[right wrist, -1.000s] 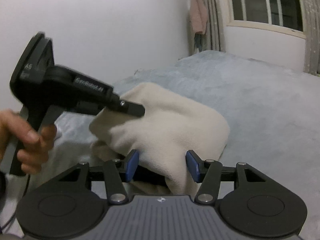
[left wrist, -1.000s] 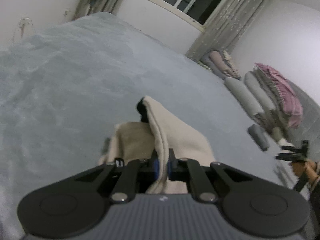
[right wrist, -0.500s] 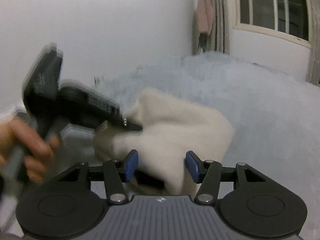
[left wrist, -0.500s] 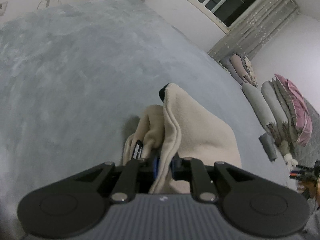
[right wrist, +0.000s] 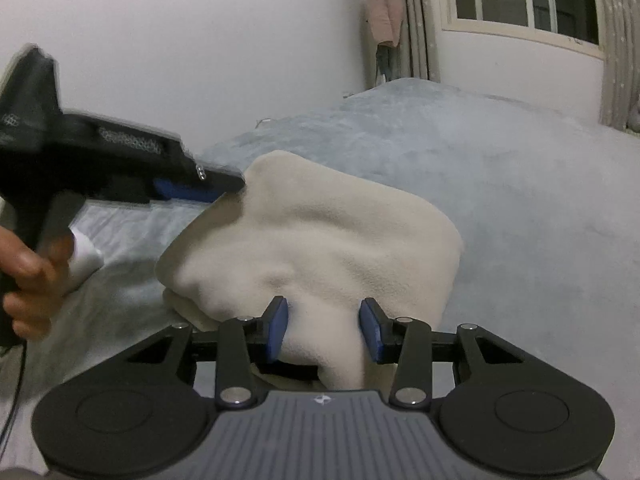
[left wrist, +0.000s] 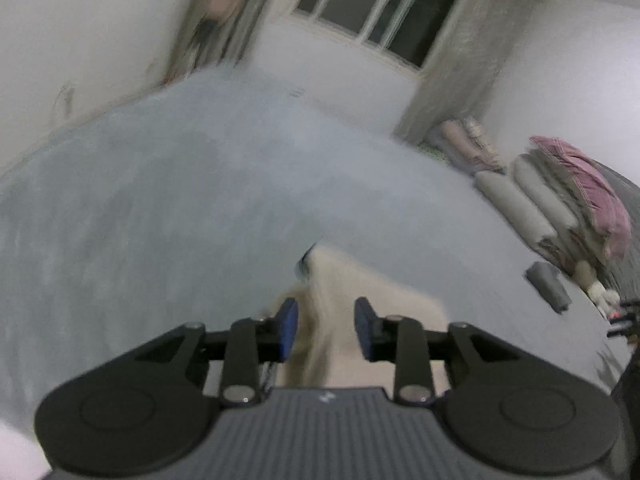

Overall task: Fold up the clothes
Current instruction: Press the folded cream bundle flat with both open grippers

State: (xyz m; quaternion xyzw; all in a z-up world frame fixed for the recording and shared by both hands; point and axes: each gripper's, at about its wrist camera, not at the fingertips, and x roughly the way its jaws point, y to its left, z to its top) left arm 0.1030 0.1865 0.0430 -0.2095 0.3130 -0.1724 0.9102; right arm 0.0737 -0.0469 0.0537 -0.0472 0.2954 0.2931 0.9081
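A cream fleece garment (right wrist: 320, 240) lies folded in a soft heap on the grey-blue bed cover (right wrist: 500, 168). My right gripper (right wrist: 323, 330) is open, its blue pads on either side of the garment's near fold. In the right wrist view a hand (right wrist: 24, 280) holds the left gripper (right wrist: 216, 186) at the garment's upper left corner. In the blurred left wrist view the left gripper (left wrist: 326, 328) stands open, with the cream garment (left wrist: 332, 304) loose between and below its pads. The right gripper (left wrist: 622, 320) shows only as a dark tip at the far right edge.
Rolled grey bedding with a pink blanket (left wrist: 580, 200) lies along the right side of the bed, with a small grey folded item (left wrist: 548, 286) beside it. A window (left wrist: 380, 12) and curtains stand beyond. A pink garment (right wrist: 384, 4) hangs by the wall.
The left gripper, shut on the garment's edge earlier, has opened and let the cloth go, and its view has swung upward. The right gripper stays open at the near fold.
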